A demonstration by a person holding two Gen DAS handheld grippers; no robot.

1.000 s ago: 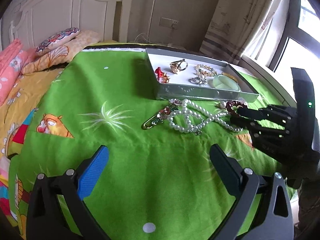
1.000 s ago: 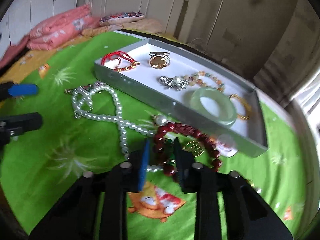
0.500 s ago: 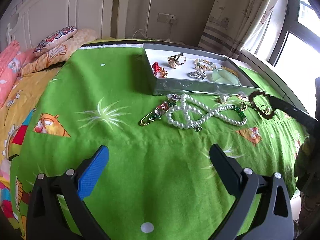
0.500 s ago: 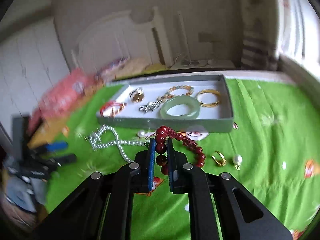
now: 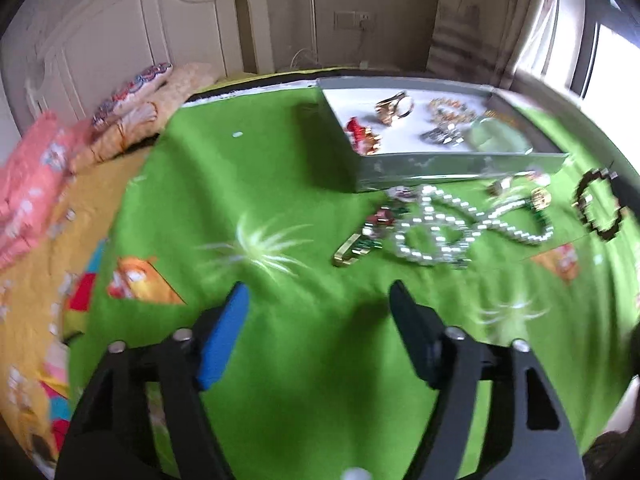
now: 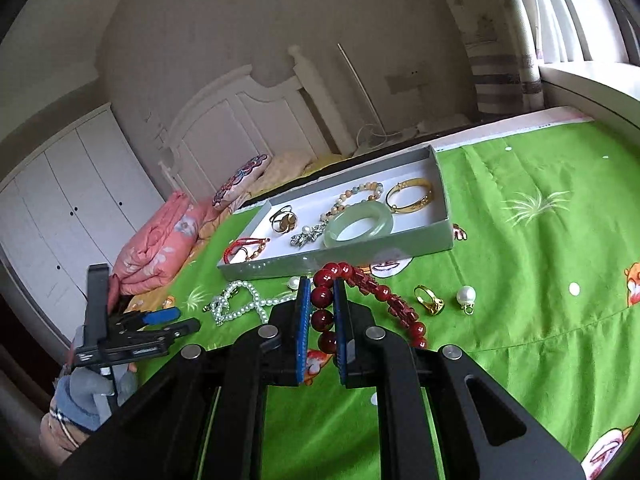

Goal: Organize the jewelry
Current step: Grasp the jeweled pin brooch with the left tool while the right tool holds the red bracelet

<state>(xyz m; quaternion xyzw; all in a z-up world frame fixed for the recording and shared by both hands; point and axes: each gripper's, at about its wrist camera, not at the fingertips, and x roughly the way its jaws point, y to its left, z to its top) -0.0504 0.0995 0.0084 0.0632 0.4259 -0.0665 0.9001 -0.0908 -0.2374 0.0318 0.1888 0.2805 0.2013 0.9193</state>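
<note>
The right gripper (image 6: pixel 320 312), clamped on a red bead bracelet (image 6: pixel 362 286) lifted above the bed, faces the grey tray (image 6: pixel 340 258) just ahead, while the left gripper (image 5: pixel 320 328) hangs apart, empty, farther away.

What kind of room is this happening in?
Most likely a bedroom: a green bedspread covers a bed with a white headboard, pillows lie near it, and white wardrobe doors stand alongside.

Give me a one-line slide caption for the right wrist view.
Right gripper shut on red bead bracelet above green bedsheet, near gray jewelry tray.
</note>
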